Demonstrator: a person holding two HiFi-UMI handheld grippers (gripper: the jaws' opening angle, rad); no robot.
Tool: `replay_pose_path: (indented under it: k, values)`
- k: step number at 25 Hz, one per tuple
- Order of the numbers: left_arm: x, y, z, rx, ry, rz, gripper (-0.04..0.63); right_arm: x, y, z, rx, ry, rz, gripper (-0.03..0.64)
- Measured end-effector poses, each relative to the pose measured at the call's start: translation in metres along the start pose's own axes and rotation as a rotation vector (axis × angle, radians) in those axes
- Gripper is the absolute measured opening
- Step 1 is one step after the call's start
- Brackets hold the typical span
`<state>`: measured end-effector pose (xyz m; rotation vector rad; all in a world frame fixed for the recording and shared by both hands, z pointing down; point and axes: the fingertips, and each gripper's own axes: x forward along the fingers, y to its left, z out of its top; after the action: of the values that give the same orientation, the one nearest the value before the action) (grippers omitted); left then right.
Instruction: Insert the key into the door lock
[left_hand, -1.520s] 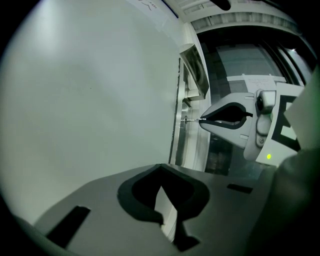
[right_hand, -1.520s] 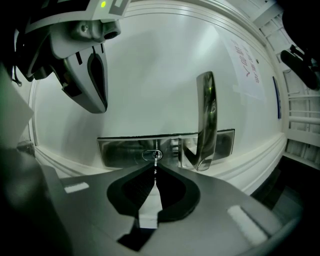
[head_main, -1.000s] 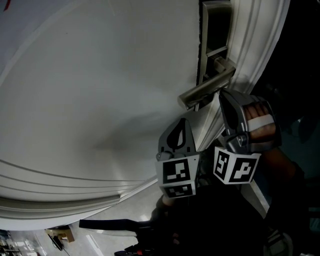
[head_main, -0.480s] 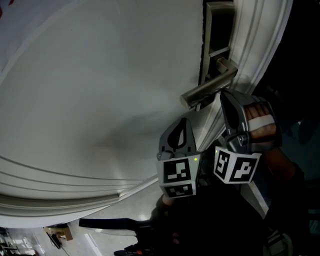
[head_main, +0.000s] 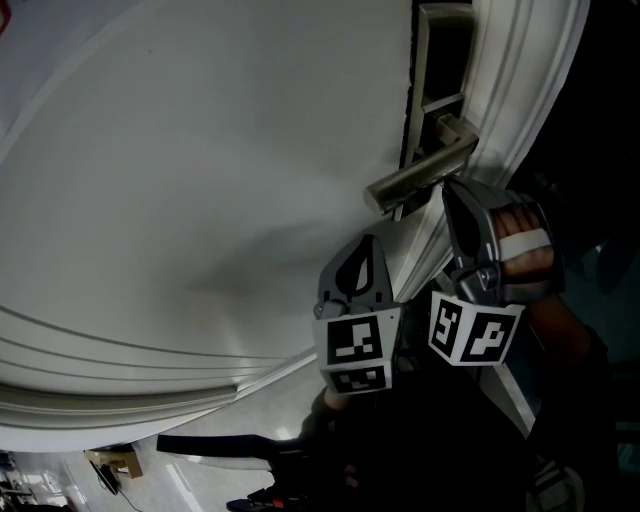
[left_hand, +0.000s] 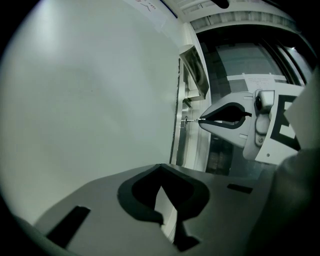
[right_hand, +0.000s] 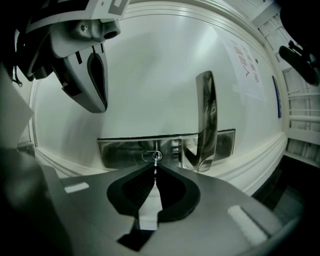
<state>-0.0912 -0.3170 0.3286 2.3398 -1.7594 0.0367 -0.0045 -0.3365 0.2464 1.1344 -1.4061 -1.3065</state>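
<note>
**A:** What has changed in the last second?

**B:** Very little. In the head view the white door (head_main: 200, 180) and its metal lever handle (head_main: 420, 175) have slid a touch up and right, which I take for my own head shifting. My 2 grippers sit where they were. So I judge that no real push has gone in yet: I am at the fine lining-up, or the very start of the insertion

**A:** Walk me through it, big things first

**B:** The door fills most of the view, plain and pale. The handle stands out from a long shiny lock plate (right_hand: 125, 152), just beside the lock. My left gripper (left_hand: 159, 168) hangs near the door, off to one side of the lock, its jaws together on nothing and taking no part. My right gripper (right_hand: 154, 170) has its jaws pinched tight on the key and points square at the plate

**A:** And the lock and the key?

**B:** The lock (right_hand: 151, 156) is a small oval cylinder set in the plate. The key (right_hand: 155, 162) is a thin, dull metal blade. Only a short length shows past my jaws, in line with the slot, its tip at the mouth of the keyway. It looks to be touching, in the left gripper view as well; how deep it sits I cannot tell
</note>
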Motion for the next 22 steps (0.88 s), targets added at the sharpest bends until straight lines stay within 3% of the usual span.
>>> replay_pose_path:
  k: [8, 22]
  values:
    - [-0.0006, -0.0047, 0.0053, -0.037, -0.006, -0.026, 0.000, 0.0001, 0.0000, 0.0001, 0.002, -0.002, 0.001, 0.012]
    - [-0.0039, 0.0026, 0.0002, 0.001, -0.006, 0.011, 0.000, 0.0008, 0.0011, 0.0001, -0.005, 0.000, 0.000, 0.012]
